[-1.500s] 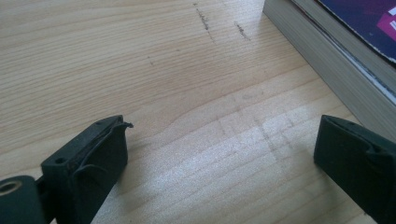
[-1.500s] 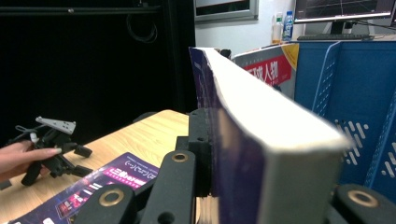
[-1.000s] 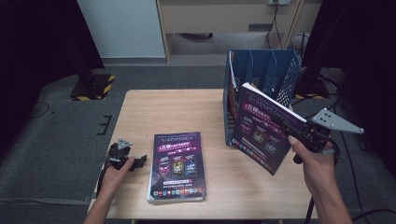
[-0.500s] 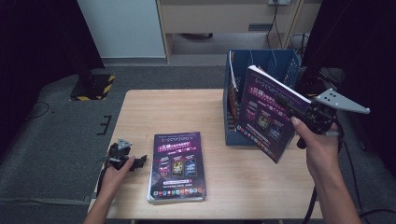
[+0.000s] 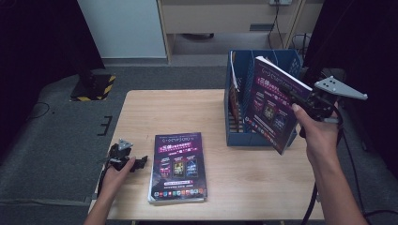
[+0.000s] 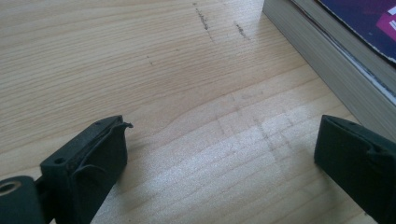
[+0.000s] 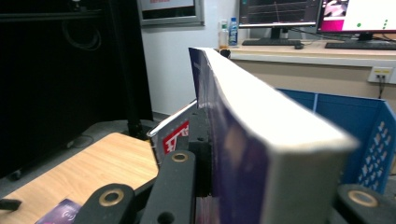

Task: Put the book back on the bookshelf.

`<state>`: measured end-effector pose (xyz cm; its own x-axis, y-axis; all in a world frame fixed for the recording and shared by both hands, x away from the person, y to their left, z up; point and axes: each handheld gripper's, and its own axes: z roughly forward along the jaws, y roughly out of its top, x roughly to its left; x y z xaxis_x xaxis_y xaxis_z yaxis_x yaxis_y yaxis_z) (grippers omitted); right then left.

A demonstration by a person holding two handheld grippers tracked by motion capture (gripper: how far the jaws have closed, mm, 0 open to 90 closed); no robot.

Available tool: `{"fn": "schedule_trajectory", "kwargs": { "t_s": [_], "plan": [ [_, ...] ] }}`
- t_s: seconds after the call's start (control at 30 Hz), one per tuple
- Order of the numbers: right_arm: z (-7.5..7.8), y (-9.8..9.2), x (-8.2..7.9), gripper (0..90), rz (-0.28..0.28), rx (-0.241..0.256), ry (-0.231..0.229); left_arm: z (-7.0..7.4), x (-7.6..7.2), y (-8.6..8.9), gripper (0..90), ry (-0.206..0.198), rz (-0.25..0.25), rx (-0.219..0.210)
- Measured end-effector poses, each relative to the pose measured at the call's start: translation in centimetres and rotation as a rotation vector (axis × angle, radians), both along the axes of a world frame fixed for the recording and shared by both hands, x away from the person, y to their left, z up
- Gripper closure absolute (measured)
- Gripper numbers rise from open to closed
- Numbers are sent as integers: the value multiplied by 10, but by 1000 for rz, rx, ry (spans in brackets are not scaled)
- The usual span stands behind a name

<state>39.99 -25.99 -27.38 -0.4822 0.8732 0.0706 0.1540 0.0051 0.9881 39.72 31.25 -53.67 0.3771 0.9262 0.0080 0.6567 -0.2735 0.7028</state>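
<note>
Book [image 5: 271, 105] – thick softcover, heavyish, floppy cover – clamped at its edge by right tool [image 5: 309, 101], tilted over blue file box [image 5: 234, 84]. Grip near spine. Left tool [image 6: 224, 154] wide, resting on desk [image 5: 187, 108].

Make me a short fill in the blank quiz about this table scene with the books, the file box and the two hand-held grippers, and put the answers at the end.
1. The right hand-held gripper is shut on a ____, held upright.
2. The held book hangs in front of a ____ file box at the table's right side.
3. The left hand-held gripper, resting on the table, has its jaws ____.
4. The stack of books lies ____ on the table, beside the left hand-held gripper.

Missing words: book; blue; open; flat
</note>
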Motion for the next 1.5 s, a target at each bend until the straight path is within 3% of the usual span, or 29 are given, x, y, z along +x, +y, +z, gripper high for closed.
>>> {"fn": "schedule_trajectory", "kwargs": {
  "t_s": [0.53, 1.0, 1.5],
  "plan": [
    [2, 0, 23, 826, -108, -46, 8, 0, 0, 0, 17, 0, -1, 0],
    [-6, 3, 59, 826, -208, -72, 27, 0, 0, 0, 15, 0, -1, 0],
    [-15, 14, 99, 826, -259, -50, 32, 0, 0, -1, 14, 0, 1, 0]
  ]
}}
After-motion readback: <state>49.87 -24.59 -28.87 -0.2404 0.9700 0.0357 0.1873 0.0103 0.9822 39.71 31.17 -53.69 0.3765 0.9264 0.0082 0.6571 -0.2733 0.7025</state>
